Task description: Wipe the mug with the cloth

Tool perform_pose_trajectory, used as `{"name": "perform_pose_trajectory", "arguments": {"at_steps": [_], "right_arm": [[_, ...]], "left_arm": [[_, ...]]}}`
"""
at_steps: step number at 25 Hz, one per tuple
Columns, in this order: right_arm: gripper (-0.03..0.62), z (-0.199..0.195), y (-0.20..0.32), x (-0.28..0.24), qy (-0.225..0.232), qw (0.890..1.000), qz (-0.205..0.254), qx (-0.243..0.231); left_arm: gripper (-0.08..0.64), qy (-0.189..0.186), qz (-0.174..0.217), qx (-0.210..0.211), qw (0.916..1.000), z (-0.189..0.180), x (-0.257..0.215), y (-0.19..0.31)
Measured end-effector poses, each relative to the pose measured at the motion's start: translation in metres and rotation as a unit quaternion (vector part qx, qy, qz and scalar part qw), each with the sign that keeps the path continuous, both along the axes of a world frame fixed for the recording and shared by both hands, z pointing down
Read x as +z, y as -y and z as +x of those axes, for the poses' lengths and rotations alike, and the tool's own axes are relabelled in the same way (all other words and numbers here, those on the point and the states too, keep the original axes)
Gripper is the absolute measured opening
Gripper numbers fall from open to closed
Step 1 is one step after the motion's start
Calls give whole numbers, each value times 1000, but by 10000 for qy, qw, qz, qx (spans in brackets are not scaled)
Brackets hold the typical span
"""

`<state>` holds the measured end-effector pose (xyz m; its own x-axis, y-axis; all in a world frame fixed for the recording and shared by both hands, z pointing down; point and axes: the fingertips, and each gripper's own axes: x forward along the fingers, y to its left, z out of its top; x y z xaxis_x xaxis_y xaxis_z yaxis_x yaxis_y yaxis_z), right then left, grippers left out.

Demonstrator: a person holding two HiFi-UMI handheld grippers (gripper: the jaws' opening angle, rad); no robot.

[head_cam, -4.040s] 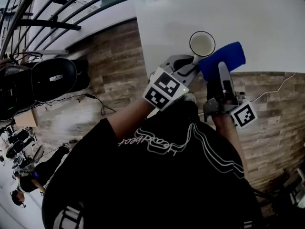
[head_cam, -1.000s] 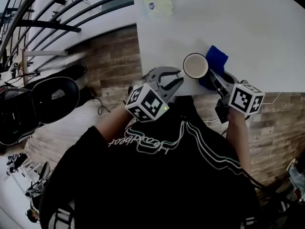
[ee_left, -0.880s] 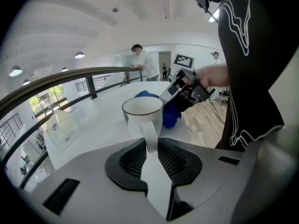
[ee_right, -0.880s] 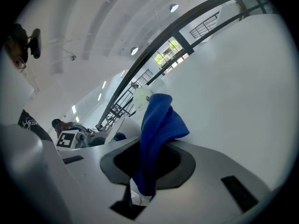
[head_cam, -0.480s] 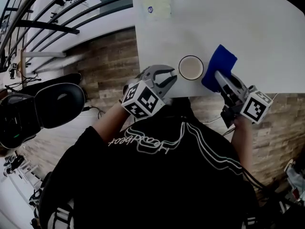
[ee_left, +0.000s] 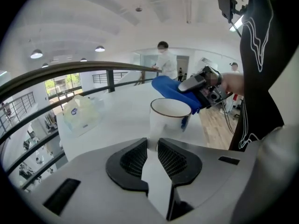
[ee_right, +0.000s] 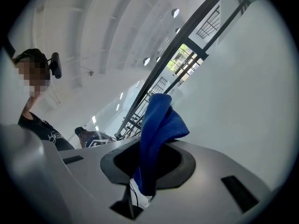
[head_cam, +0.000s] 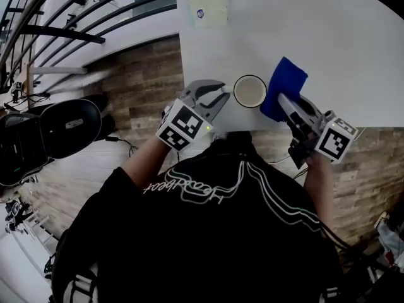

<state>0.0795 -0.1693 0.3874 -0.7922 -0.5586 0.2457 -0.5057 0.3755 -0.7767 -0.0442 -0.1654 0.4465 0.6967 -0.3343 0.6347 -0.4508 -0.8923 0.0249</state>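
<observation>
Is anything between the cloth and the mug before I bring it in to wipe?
Nothing visible. The cloth, clamped in the right gripper, sits just beside the mug, which the left gripper holds by its handle. Only bare table separates them.

right gripper [ee_right: 148,171] clamping the blue cloth [ee_right: 158,125] between its jaws | cloth standing up out of the jaws, its top drooping to the right | white table [ee_right: 247,111] spreading at right | dark railing [ee_right: 189,43] running diagonally behind | person [ee_right: 43,132] in dark shirt showing at left
</observation>
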Motion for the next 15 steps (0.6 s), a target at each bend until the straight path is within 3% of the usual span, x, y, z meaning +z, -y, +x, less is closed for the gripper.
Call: {"name": "perform_pose_trajectory", "arguments": {"at_steps": [7,15], "right_arm": [[64,-1,1,11,-66,9997,-157,-157],[64,-10,10,55,-956,9918,-477,-702]], "left_arm": [[72,4,53,-94,9999,4,-3,2],[72,-132,43,-121,9998,6,0,8]]}}
